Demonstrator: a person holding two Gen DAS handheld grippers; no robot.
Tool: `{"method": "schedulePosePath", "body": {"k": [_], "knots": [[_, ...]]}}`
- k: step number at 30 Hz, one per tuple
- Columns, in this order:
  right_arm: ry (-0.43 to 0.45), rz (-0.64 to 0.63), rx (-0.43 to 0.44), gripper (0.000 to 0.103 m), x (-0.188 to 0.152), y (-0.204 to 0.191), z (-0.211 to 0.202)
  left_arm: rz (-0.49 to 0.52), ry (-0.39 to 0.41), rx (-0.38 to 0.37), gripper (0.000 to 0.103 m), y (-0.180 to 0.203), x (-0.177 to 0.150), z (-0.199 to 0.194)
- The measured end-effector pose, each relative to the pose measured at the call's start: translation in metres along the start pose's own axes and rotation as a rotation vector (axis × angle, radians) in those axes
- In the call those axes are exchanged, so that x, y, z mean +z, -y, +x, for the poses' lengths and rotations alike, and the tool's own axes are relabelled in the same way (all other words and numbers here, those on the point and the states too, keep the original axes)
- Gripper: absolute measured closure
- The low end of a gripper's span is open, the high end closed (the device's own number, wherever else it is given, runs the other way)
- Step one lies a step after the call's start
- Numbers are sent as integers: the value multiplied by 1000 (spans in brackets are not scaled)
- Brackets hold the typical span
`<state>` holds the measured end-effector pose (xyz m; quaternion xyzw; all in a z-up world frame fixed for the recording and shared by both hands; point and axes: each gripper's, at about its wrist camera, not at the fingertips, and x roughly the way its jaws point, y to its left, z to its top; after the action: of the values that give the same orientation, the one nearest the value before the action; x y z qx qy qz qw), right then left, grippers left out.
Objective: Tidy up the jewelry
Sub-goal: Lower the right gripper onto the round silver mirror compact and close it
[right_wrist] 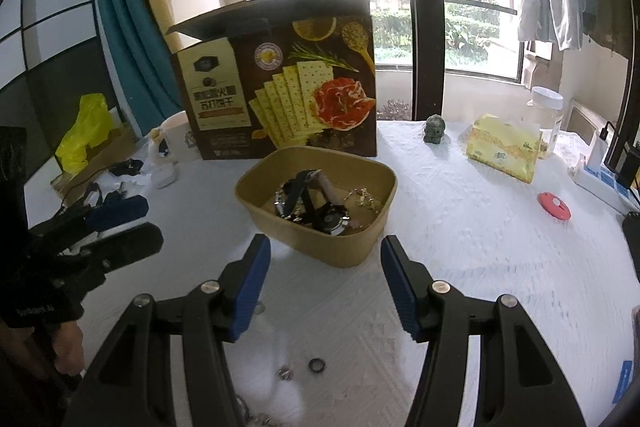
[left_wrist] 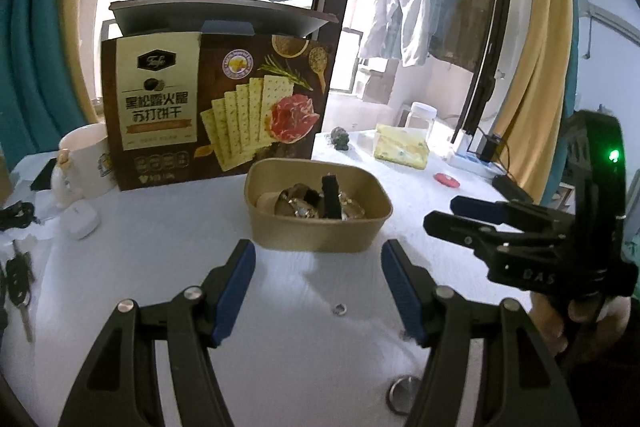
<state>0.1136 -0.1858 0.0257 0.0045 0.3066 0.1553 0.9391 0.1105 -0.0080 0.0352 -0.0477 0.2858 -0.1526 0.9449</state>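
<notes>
A tan paper bowl (left_wrist: 320, 229) (right_wrist: 348, 247) on the white tablecloth holds watches, a black strap and a gold chain (right_wrist: 366, 201). My left gripper (left_wrist: 318, 255) is open and empty just in front of the bowl; a small silver ring (left_wrist: 340, 308) lies between its fingers and a larger ring (left_wrist: 402, 389) lies nearer. My right gripper (right_wrist: 324, 251) is open and empty in front of the bowl; a dark ring (right_wrist: 316, 365) and a silver ring (right_wrist: 285, 373) lie below it. Each gripper shows in the other's view, the right one (left_wrist: 452, 213) and the left one (right_wrist: 140, 223).
A brown cracker box (left_wrist: 216, 107) (right_wrist: 280, 87) stands behind the bowl. A white mug (left_wrist: 86, 163), keys (left_wrist: 18, 287) and a white case (left_wrist: 82, 221) sit left. A small figurine (right_wrist: 435, 129), yellow tissue pack (right_wrist: 504, 147), jar (right_wrist: 546, 111) and red disc (right_wrist: 554, 205) sit right.
</notes>
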Motion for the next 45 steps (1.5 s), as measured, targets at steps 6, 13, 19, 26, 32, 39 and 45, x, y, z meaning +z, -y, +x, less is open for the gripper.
{"method": "schedulePosePath", "body": {"k": [6,13,19,26,32,39,45], "knots": [[-2,-7,-2,48,-13,-9,-11,-18,-8,-2,37,-2,-17,-8],[-20,-8,-18,48,-38,-12,-20,-54,-24,-3,37,-6,-41,-14],[-61,-25,-27,48,-65,-19,-20,-74,-38,-4,37,-10,-66,-19],[-110,-67,6,48,-94,-41,-16,-109,-41,15,37,-19,-90,-30],[-146,-126,43,48,-113,-65,-10,-128,-39,27,37,-27,-100,-36],[-173,-183,53,48,-123,-81,2,-146,-36,35,38,-36,-102,-39],[-148,-207,42,66,-125,-80,1,-143,-50,41,37,-36,-99,-33]]}}
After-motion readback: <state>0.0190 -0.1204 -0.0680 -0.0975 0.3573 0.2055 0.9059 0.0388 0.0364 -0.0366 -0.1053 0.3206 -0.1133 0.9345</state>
